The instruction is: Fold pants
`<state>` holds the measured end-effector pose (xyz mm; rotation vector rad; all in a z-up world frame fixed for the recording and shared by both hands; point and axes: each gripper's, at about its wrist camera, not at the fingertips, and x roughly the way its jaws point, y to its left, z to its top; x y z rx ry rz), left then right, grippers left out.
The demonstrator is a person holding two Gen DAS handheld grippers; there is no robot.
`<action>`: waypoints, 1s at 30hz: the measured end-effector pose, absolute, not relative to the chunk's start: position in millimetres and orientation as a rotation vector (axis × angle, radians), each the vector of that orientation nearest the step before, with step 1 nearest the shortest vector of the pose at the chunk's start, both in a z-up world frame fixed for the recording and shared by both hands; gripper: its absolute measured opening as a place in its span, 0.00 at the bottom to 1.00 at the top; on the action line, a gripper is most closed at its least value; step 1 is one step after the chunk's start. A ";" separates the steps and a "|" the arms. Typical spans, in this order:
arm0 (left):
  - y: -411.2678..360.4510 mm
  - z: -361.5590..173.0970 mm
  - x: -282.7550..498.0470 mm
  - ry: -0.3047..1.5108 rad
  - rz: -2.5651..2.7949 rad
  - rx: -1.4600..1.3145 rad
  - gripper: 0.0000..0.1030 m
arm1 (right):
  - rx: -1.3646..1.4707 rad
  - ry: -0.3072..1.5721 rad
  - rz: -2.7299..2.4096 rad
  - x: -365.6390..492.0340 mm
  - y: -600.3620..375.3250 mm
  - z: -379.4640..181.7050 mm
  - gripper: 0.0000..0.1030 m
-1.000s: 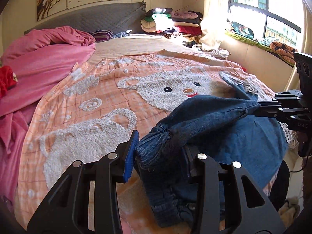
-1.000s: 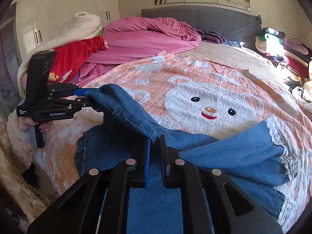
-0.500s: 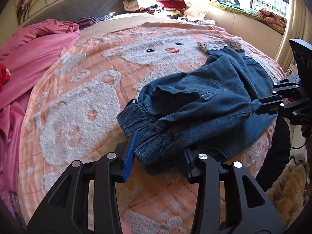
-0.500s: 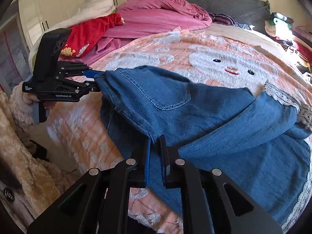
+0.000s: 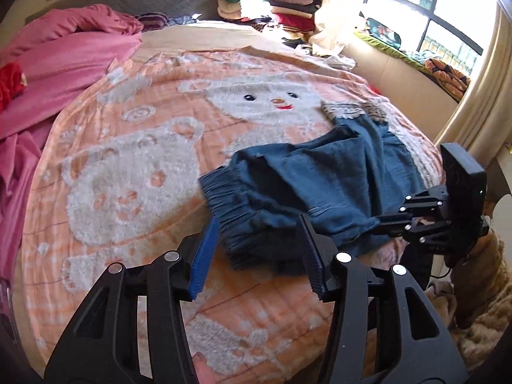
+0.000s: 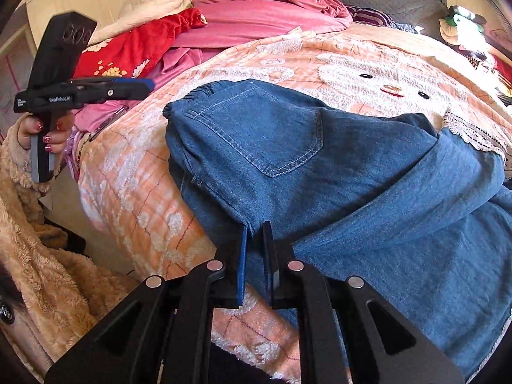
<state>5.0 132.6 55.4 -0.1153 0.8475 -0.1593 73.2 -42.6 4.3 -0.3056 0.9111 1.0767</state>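
Observation:
Blue denim pants [image 5: 323, 185] with lace-trimmed hems lie folded over on the peach bear blanket [image 5: 134, 147] near the bed's front edge; the elastic waistband faces my left gripper. My left gripper [image 5: 259, 249] is open and empty, just short of the waistband. In the right wrist view the pants [image 6: 336, 166] show a back pocket on top. My right gripper [image 6: 254, 259] is shut on a fold of the pants at their near edge. The left gripper [image 6: 144, 84] shows there too, held clear of the cloth.
A pink quilt [image 5: 60, 60] and red garment [image 6: 134, 51] are heaped at the bed's left side. Stacked clothes [image 5: 272, 3] sit by the headboard. A window ledge [image 5: 416, 60] runs along the right. The bed edge drops off close to both grippers.
The left gripper has opened, let go of the waistband and pulled back. The pants were lowered from the air onto the blanket. The right gripper still holds its fold.

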 end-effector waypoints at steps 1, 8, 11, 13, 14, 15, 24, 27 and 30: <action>121.1 54.2 12.8 0.847 -0.186 -0.113 0.41 | -0.311 0.909 1.078 72.4 -42.5 5.5 0.08; 78.1 8.6 46.4 0.964 -0.137 0.028 0.40 | -0.319 0.939 1.077 66.3 -43.5 4.6 0.11; 83.0 -12.3 43.4 1.010 -0.134 0.022 0.39 | -0.322 0.957 1.077 65.5 -44.5 5.2 0.11; 76.8 -13.9 38.1 0.986 -0.124 0.083 0.39 | -0.276 0.927 1.082 68.2 -51.7 18.5 0.11; 74.8 -15.1 37.3 0.980 -0.115 0.098 0.39 | -0.262 0.894 1.072 69.7 -54.5 27.2 0.11; 73.1 -16.1 37.2 0.978 -0.109 0.107 0.39 | -0.255 0.864 1.058 71.3 -55.4 34.4 0.12; 70.9 -16.7 35.8 0.963 -0.104 0.110 0.39 | -0.296 0.947 0.972 100.2 -22.3 9.4 0.23; 72.3 -16.7 36.2 0.959 -0.109 0.092 0.39 | -0.307 0.993 0.937 106.2 -18.5 -6.8 0.27; 74.1 -16.4 37.0 0.953 -0.123 0.069 0.39 | -0.294 1.000 0.938 108.2 -19.8 -10.8 0.28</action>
